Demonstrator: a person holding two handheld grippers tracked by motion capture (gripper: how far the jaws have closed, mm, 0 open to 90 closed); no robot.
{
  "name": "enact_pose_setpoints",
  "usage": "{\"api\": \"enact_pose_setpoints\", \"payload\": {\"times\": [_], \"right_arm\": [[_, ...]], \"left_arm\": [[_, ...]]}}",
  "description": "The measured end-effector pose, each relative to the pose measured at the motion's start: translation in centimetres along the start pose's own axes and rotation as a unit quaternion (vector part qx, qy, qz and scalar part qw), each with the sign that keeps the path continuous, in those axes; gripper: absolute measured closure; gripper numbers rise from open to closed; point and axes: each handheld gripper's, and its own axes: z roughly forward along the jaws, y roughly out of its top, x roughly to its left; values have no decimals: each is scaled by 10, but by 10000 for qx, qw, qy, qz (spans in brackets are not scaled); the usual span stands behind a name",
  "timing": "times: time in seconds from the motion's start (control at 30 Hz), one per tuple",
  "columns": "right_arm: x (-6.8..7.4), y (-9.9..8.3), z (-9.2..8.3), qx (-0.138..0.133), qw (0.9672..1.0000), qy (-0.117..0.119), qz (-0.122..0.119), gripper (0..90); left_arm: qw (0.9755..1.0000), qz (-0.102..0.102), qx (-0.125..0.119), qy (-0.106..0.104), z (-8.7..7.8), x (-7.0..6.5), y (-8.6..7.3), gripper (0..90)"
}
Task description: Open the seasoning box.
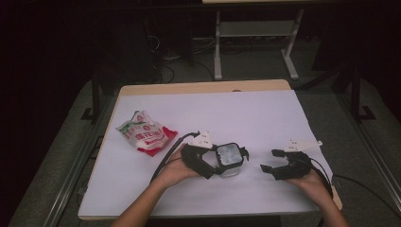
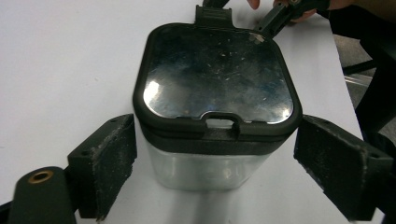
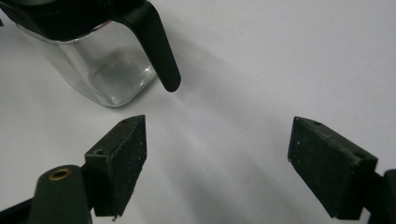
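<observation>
Container: clear jar [image 1: 230, 160] with black clip lid, standing on the white counter [image 1: 265, 113], lower centre of the high view.
Left hand-held gripper [image 1: 222, 163]: jaws set either side of the jar, left pad [image 2: 109, 161] just beside the glass, right pad clear of it; spread, not pinching.
Right hand-held gripper [image 1: 270, 161]: lower right, jaws wide apart, nothing between; jar just beyond its tips, lid latch [image 3: 156, 44] hanging towards it.
Bag: red-and-white packet [image 1: 145, 133], left of the jar, well apart.
</observation>
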Motion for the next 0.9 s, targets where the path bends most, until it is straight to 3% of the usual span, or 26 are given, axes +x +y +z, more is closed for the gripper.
{"api": "enact_pose_setpoints", "payload": {"times": [0.4,0.9], "right_arm": [[-1,1,2,3,10000,7,-32,192],[-1,1,1,-35,10000,-25,-30,197]], "left_arm": [[9999,84,-4,144,-1,-2,2,173],[9998,90,-33,179,-6,-5,7,179]]}}
